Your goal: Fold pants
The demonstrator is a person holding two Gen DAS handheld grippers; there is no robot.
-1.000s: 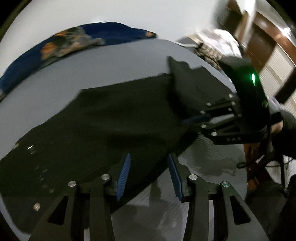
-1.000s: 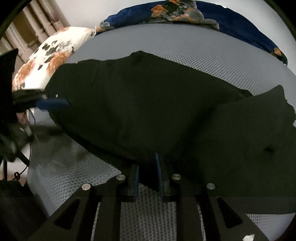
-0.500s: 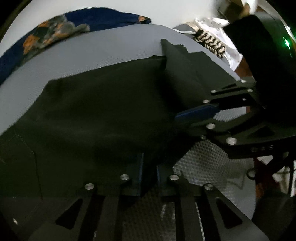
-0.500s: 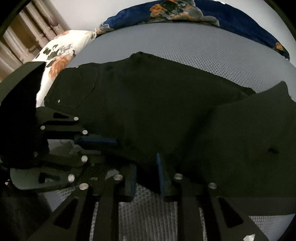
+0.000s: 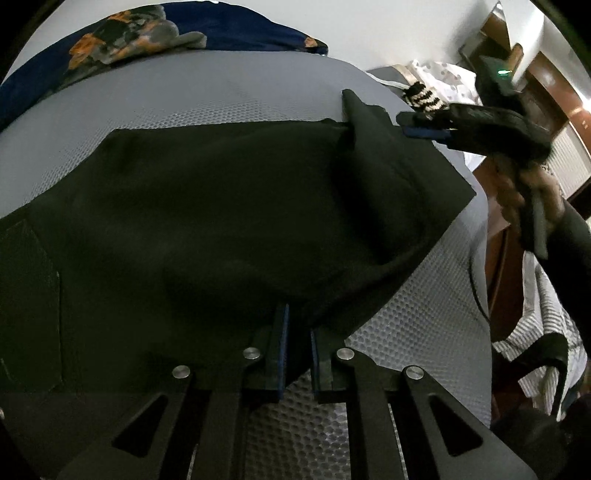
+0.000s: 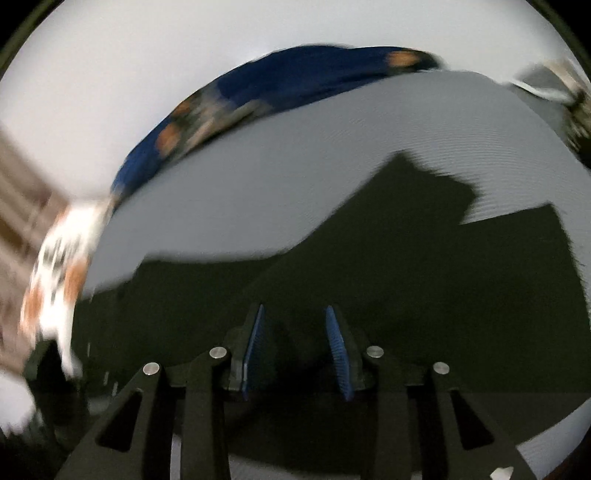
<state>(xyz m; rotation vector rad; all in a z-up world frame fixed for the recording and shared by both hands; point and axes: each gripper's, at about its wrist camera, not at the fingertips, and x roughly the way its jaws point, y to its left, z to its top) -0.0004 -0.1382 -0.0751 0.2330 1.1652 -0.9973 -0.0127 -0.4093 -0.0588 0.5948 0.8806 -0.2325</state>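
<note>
We see matte black pants (image 5: 221, 206) spread across the grey honeycomb-textured mattress (image 5: 207, 92), their near edge pinched between our left gripper (image 5: 297, 328) fingers, while our right gripper (image 6: 295, 347) hovers above the fabric with blue-padded fingers parted, a blue floral pillow (image 5: 155, 29) along the far edge.

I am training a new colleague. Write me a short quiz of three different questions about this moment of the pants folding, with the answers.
1. True or false: the left gripper is shut on the black pants.
2. The right gripper is: A) shut on the pants, B) open, C) out of view.
3. Fill the gap: the pants lie on a grey ____ with a honeycomb texture.

Key: 1 true; 2 B; 3 mattress.
</note>
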